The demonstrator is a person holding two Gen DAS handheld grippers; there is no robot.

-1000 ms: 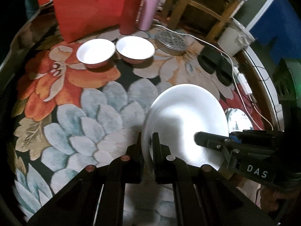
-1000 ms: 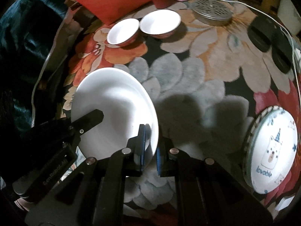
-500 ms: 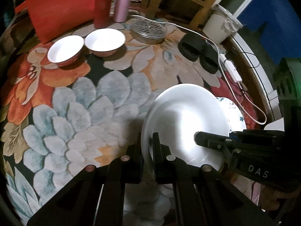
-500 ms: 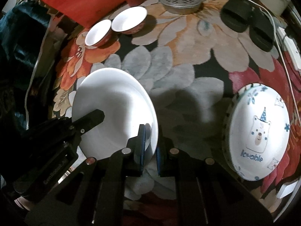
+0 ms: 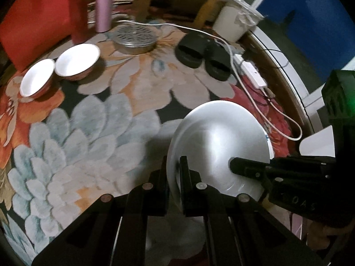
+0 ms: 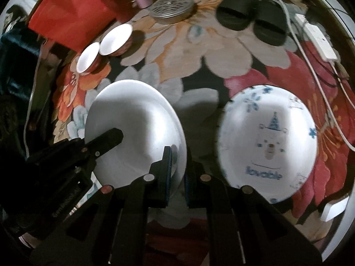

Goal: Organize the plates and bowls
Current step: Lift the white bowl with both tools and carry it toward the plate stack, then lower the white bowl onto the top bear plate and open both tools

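A plain white plate [image 5: 219, 146] hangs tilted above the flowered rug, held from both sides. My left gripper [image 5: 175, 166] is shut on its near-left rim. In the right wrist view my right gripper [image 6: 177, 157] is shut on the opposite rim of the same white plate [image 6: 133, 115]. Just to its right, a white plate with a blue bear print [image 6: 266, 146] lies flat on the rug. Two small red-sided bowls [image 5: 76, 62] [image 5: 36, 79] sit side by side at the far left of the rug.
Black slippers [image 5: 202, 55], a round metal tin with a perforated lid [image 5: 135, 37], a pink bottle [image 5: 103, 4] and a red bag [image 5: 33, 22] line the far side. A white cable and power strip [image 5: 253, 75] run along the right edge.
Both grippers have carried the white plate to the right across the rug. The two bowls have slid left in view, and the bear plate has come fully into the right wrist view.
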